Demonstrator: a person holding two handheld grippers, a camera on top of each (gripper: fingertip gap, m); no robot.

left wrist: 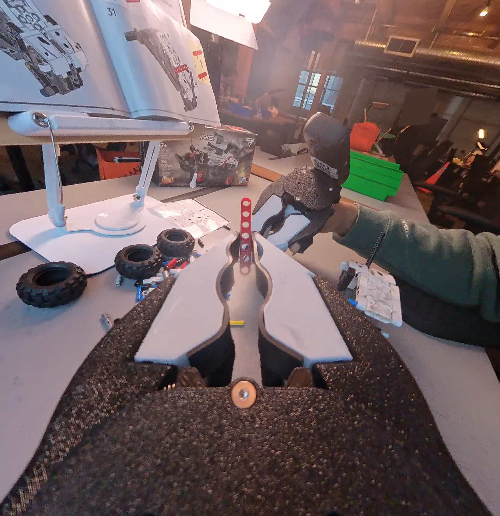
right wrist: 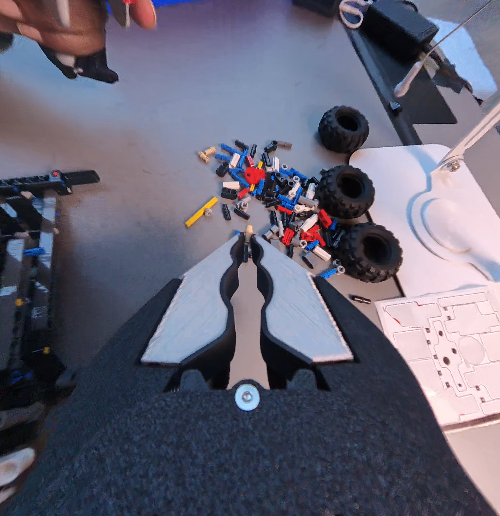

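Observation:
My left gripper (left wrist: pixel 245 240) is shut on a red beam with holes (left wrist: pixel 246 217) and holds it upright above the grey table (left wrist: pixel 75 349). My right gripper (right wrist: pixel 248 241) is shut on a small tan and black pin (right wrist: pixel 248 233), just above the table by a pile of small pins (right wrist: pixel 271 192). In the left wrist view the right gripper (left wrist: pixel 264 230), held by a hand in a green sleeve (left wrist: pixel 427 251), has its tips right beside the red beam. A hand (right wrist: pixel 61 30) on the left gripper shows at the top left of the right wrist view.
Three black tyres (right wrist: pixel 346 191) lie by the pile, next to a white book stand base (right wrist: pixel 438 209) with an open booklet (left wrist: pixel 103 55). A yellow axle (right wrist: pixel 201 212), a sticker sheet (right wrist: pixel 449 354), a part-built model (right wrist: pixel 25 251) and the set's box (left wrist: pixel 207 159) are on the table. Across from one pair of fingers to the other is roughly 12 cm.

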